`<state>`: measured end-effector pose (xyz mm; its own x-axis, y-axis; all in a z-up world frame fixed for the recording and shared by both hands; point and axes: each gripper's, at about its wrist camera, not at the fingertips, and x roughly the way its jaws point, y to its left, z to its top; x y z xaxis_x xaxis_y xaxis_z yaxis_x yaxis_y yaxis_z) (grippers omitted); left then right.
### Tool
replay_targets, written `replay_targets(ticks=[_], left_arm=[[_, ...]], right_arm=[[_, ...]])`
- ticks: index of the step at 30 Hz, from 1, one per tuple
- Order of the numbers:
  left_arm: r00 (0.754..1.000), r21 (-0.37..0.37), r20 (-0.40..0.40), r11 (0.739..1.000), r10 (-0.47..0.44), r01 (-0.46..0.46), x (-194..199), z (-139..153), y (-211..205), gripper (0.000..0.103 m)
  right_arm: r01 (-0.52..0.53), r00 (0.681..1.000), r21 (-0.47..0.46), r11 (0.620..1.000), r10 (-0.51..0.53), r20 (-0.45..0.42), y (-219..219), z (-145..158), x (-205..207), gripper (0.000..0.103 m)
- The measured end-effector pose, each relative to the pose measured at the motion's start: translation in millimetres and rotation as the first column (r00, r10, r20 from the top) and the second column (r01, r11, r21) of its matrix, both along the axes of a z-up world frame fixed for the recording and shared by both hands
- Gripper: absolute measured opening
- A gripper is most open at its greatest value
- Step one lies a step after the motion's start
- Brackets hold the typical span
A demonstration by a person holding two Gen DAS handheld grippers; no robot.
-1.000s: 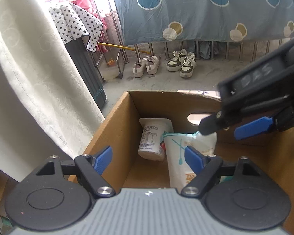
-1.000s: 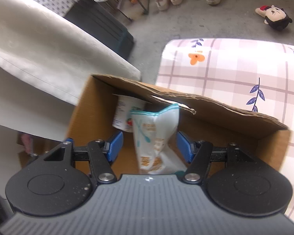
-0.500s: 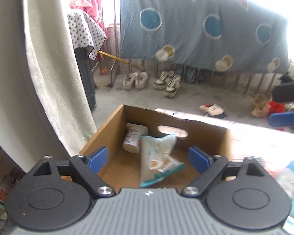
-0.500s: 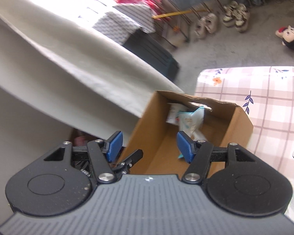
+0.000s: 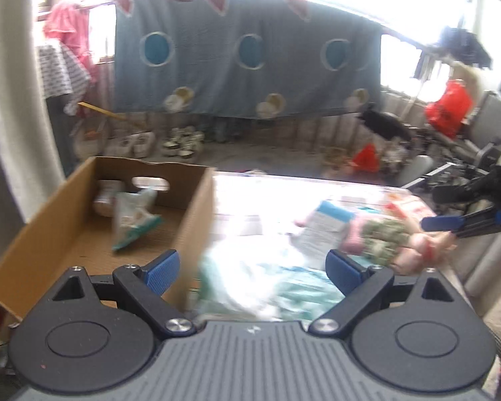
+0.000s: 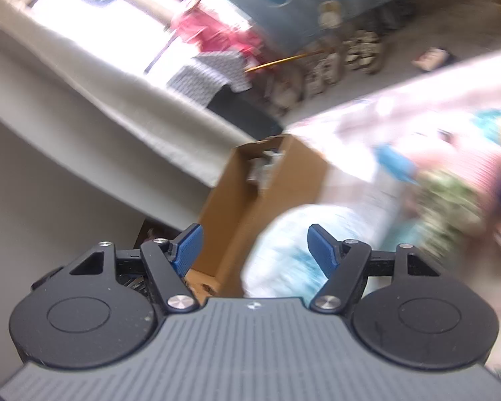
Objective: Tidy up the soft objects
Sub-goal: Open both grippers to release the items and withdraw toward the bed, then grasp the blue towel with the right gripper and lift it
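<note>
**Here, two empty grippers near a box of pouches**

A brown corrugated cardboard box (image 5: 197, 220) is seen left of the left gripper (image 5: 252, 267); a crinkled white-and-teal soft pouch (image 5: 133, 220) lies inside it. Both grippers' jaws are spread wide, holding nothing. A blurred white-blue soft packet (image 6: 277, 250) is seen between the right gripper (image 6: 255, 245) jaws; contact cannot be told.

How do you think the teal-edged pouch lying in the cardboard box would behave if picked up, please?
The pouch would probably flop, since its top looks crumpled. It slumps against the cup in the box, so it seems light and would likely slide rather than roll.
</note>
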<state>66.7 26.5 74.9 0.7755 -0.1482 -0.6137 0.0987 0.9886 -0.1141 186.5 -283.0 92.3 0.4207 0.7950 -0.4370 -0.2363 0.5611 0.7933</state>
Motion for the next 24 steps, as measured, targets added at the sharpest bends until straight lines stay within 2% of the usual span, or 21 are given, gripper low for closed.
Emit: replay_targets(ticks=[3,6,9,13,17,20,24], left_arm=[[0.997,0.004,0.026,0.997,-0.073,0.073,-8,-14,-39,0.095],[0.989,0.059,0.030,0.988,-0.146,0.144,-7,-25,-79,0.095],[0.978,0.094,0.011,0.974,-0.206,0.204,2,-30,-111,0.095],[0.967,0.096,-0.020,0.962,-0.254,0.254,27,-31,-142,0.095],[0.954,0.055,-0.127,0.958,-0.273,0.282,66,-40,-164,0.095],[0.942,-0.005,-0.222,0.967,-0.250,0.255,101,-51,-175,0.094],[0.932,-0.053,-0.288,0.975,-0.221,0.214,140,-64,-185,0.094]], right_arm=[[0.078,0.997,0.014,0.997,-0.078,-0.003,-38,-28,-33,0.072],[0.128,0.992,0.032,0.991,-0.127,-0.021,-64,-56,-56,0.073],[0.169,0.985,0.039,0.985,-0.167,-0.032,-77,-78,-65,0.073],[0.225,0.974,0.056,0.973,-0.224,-0.018,-83,-103,-58,0.073],[0.262,0.965,0.110,0.959,-0.261,-0.028,-86,-127,-47,0.073],[0.271,0.963,0.131,0.954,-0.268,-0.037,-90,-142,-40,0.072],[0.275,0.961,0.130,0.952,-0.275,-0.025,-95,-158,-36,0.072]])
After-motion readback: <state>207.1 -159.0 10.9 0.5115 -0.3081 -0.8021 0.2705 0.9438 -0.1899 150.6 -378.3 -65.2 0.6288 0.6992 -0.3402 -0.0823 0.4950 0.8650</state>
